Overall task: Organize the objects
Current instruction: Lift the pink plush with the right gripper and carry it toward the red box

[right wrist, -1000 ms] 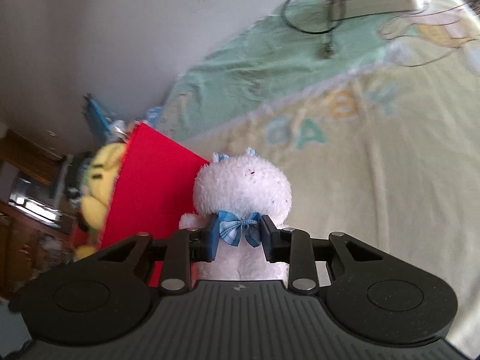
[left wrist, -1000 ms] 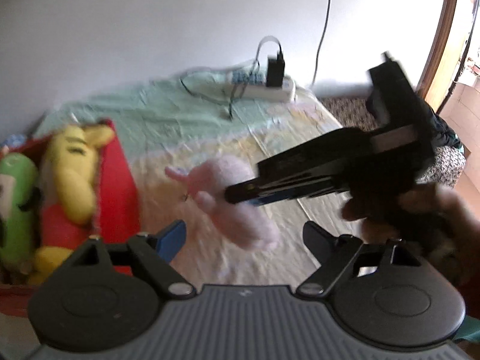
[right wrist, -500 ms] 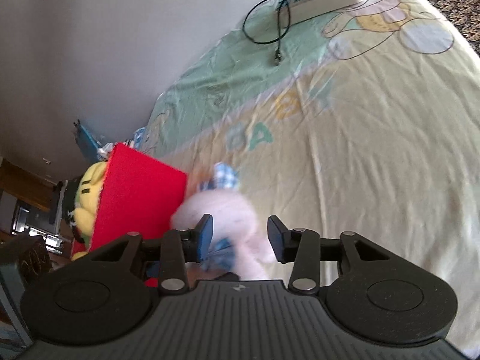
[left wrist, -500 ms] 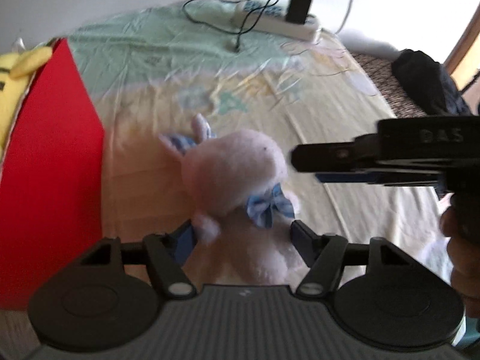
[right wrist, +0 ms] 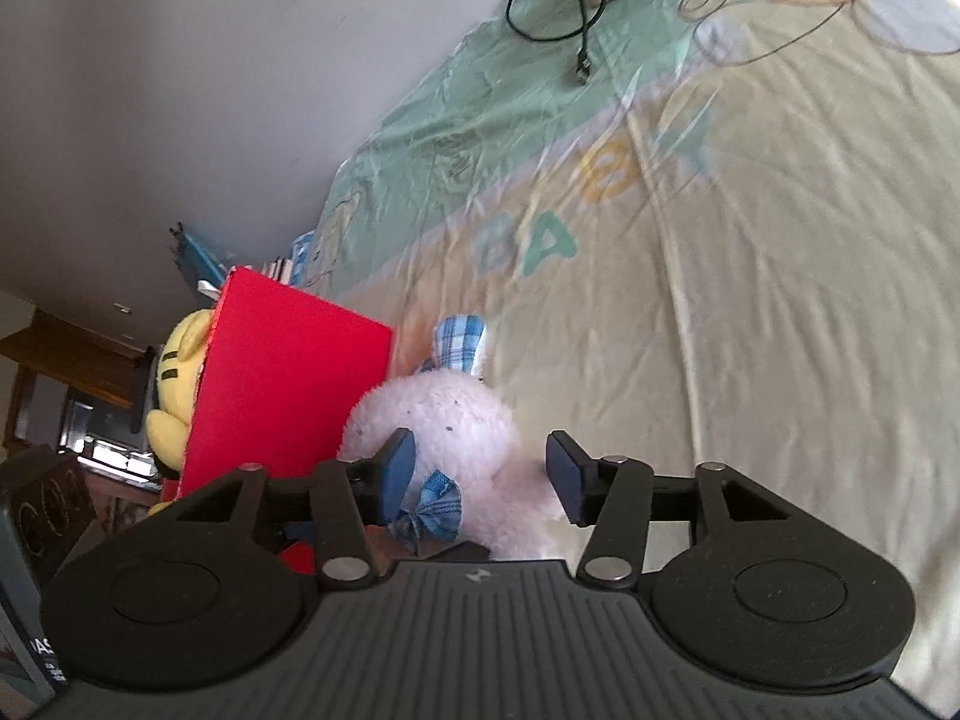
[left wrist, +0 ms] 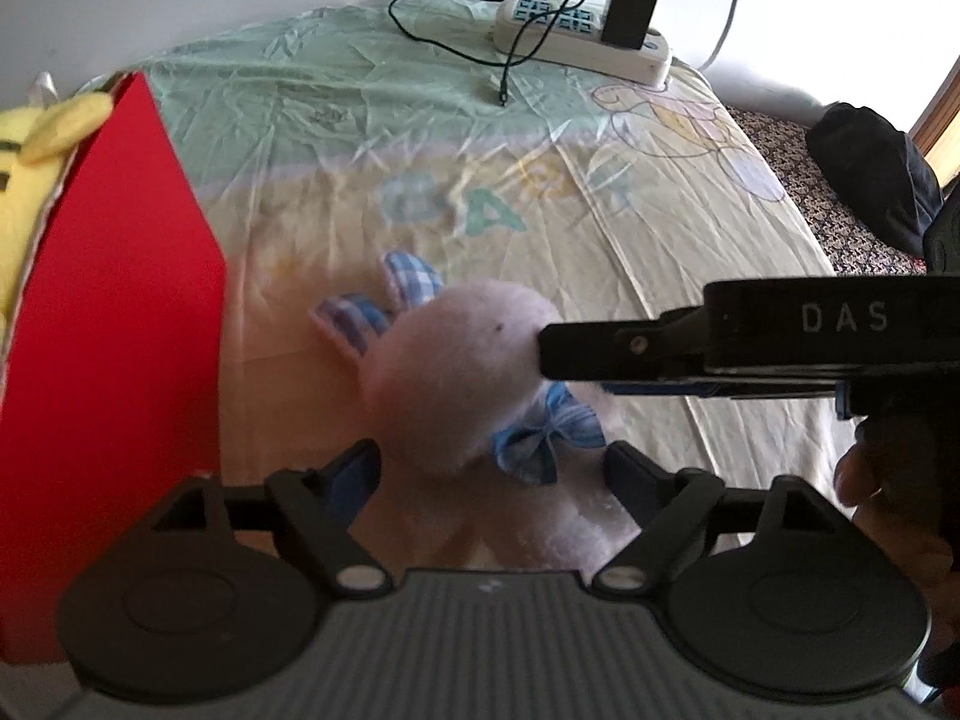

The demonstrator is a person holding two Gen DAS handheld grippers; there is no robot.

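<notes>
Since a second ago, the white bunny toy (left wrist: 456, 372) has come out of the right gripper's (right wrist: 480, 471) hold and now lies on the bed sheet (left wrist: 600, 276). Back then the right jaws were pinching it at the blue bow (left wrist: 543, 441). They have just been opening and now stand wide apart. The bunny's soft body is between them in the right wrist view, but the pads do not squeeze it, so it is let go.

The left gripper (left wrist: 492, 477) has come down low over the bunny, and the red box (left wrist: 114, 372) now fills the left side of its view. Its jaws have just been opening too. They are wide apart, with the bunny's body between them. The left finger (left wrist: 354, 474) is right by the bunny's head and the right one stands off from it, so nothing is held.

The bunny lies just beside the red box, with its checked blue ears (left wrist: 384, 297) pointing up the bed. A yellow plush toy (right wrist: 177, 396) sticks out of the box.

In the left wrist view, the right gripper reaches in from the right, over the bunny's head, and the person's hand (left wrist: 888, 480) is holding it. Far up the bed lies a white power strip (left wrist: 576, 39) with a black charger (left wrist: 627, 9) and a black cable (left wrist: 480, 30).
</notes>
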